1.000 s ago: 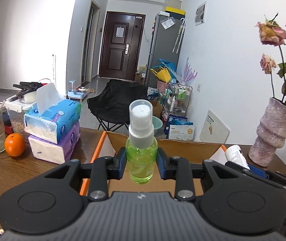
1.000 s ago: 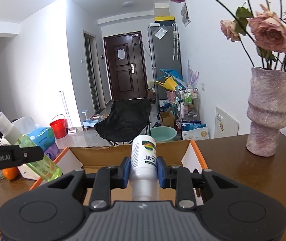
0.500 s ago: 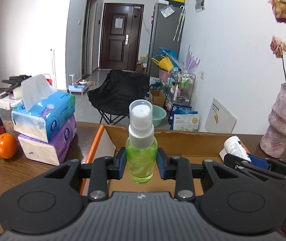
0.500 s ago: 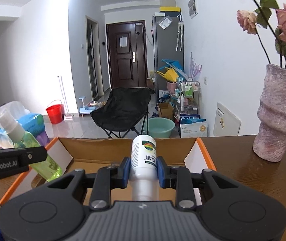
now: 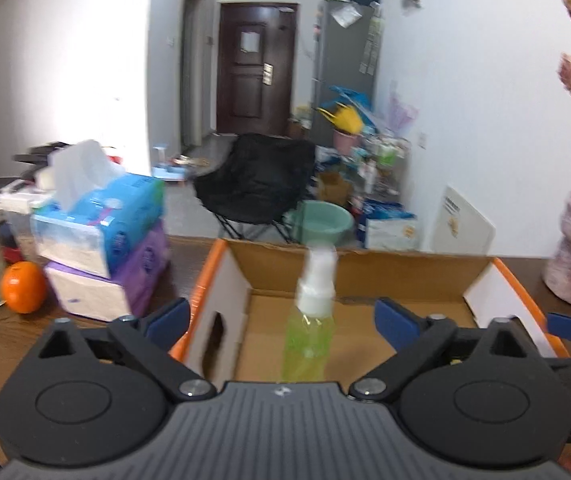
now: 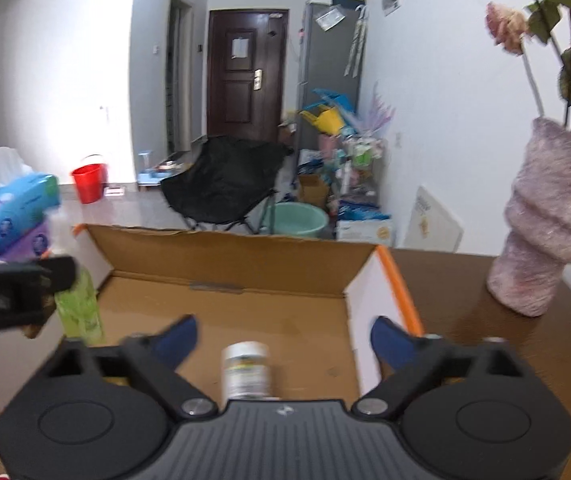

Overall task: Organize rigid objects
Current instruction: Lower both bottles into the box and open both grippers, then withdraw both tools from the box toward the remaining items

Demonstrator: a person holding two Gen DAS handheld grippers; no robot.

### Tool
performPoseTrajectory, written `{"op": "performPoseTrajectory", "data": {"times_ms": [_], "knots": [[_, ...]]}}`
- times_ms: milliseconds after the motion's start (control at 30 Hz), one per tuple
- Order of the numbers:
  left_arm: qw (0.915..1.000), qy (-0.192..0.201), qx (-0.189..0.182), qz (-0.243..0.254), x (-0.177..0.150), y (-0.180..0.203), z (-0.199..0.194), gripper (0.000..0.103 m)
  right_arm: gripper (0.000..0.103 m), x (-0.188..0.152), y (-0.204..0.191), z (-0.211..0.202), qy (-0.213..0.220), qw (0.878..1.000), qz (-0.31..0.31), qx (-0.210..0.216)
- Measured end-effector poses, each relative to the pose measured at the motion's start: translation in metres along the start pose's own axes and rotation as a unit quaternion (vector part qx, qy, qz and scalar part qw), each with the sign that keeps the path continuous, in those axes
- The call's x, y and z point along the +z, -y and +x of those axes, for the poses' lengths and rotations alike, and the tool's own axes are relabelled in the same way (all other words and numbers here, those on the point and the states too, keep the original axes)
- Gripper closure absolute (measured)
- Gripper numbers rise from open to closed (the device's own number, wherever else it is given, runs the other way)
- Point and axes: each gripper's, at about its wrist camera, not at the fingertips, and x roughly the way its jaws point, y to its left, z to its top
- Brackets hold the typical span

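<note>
Spray bottle (image 5: 308, 332) stands upright, nozzle up, inside cardboard box (image 5: 365, 272).

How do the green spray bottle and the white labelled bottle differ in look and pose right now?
The green spray bottle is translucent green with a white pump top; the white bottle is opaque with a printed label. The spray bottle stands roughly upright, while the white bottle looks tipped, though blur hides how far. Both sit over the cardboard box, each between open, non-touching jaws.
</note>
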Motion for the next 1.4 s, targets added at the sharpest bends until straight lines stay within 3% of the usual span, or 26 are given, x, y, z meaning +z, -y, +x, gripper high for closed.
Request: {"op": "performPoseTrajectory", "data": {"times_ms": [100, 267, 700, 1400], "knots": [[0.9999, -0.008, 0.008, -0.013, 0.003, -0.007, 0.001, 0.000, 0.000, 0.001, 0.005, -0.001, -0.001, 1.000, 0.007, -0.007], [0.9992, -0.025, 0.024, -0.021, 0.002, -0.012, 0.007, 0.000, 0.000, 0.000, 0.005, -0.003, 0.000, 1.000, 0.009, -0.005], [0.9993, -0.017, 0.029, -0.019, 0.000, -0.012, -0.008, 0.000, 0.000, -0.003, 0.009, -0.014, 0.007, 1.000, 0.011, -0.001], [0.9991, -0.015, 0.038, -0.009, -0.029, -0.025, -0.066, 0.000, 0.000, -0.035, 0.009, -0.081, 0.013, 1.000, 0.022, 0.005]]}}
